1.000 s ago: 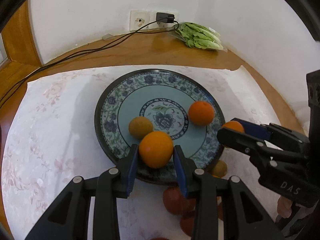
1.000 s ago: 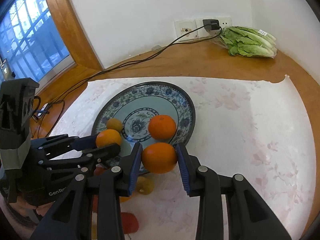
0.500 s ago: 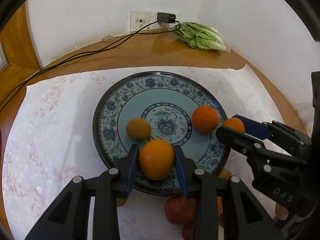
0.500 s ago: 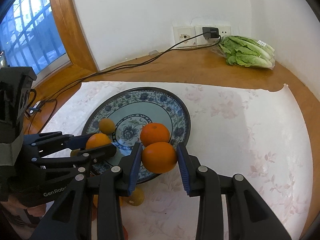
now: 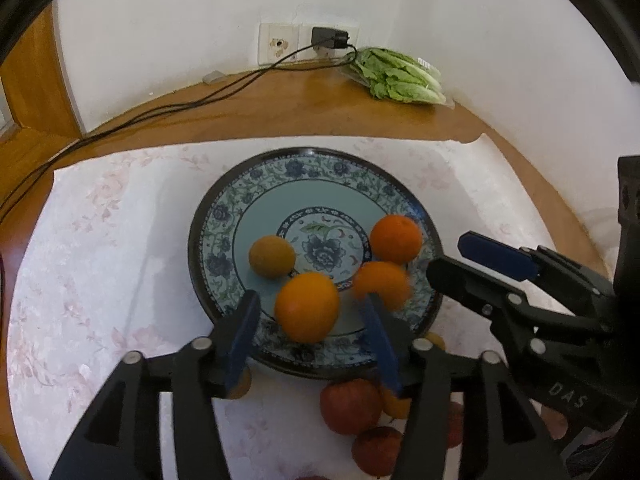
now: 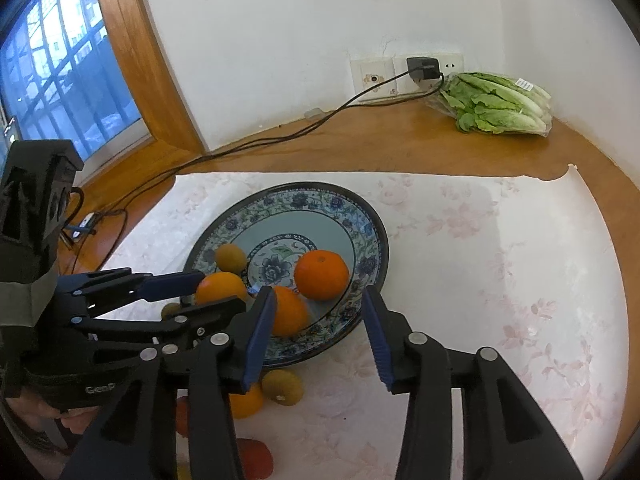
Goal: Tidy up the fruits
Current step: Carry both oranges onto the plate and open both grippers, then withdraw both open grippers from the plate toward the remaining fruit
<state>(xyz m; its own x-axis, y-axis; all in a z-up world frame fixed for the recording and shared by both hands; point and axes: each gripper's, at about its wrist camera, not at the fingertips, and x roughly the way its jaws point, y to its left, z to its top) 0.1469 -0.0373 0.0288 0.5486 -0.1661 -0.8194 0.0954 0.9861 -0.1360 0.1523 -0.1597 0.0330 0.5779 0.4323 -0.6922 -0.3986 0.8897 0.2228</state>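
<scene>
Oranges first, as my left camera shows them: my left tongs [image 5: 310,322] have just been opening, and the orange [image 5: 307,307] I brought sits between the blue pads with a gap on each side, so it is let go and resting on the near part of the patterned plate [image 5: 256,184]. I set it there because the plate is where the fruit belongs. Beside it a second orange [image 5: 382,284] looks smeared, as if rolling; my right tongs [image 5: 466,264] stand just beside it with the jaws apart. A deeper-coloured mandarin [image 5: 396,239] and a dull yellow-brown fruit [image 5: 272,256] lie further in. Being round, none of these has a long axis to line up. Red apples [image 5: 350,406] wait off the plate on the flowered cloth [image 5: 100,240], at its near rim.

Through my right camera, my right tongs [image 6: 320,326] have likewise just been opening and are empty; the orange [image 6: 289,310] they dropped lies on the plate [image 6: 304,200], partly behind the left pad. The mandarin [image 6: 322,275] shows its stem dimple facing up. My left tongs [image 6: 202,292] reach in from the left around their orange [image 6: 222,287]. A yellow-brown fruit [image 6: 282,386] lies loose on the cloth-covered surface.
</scene>
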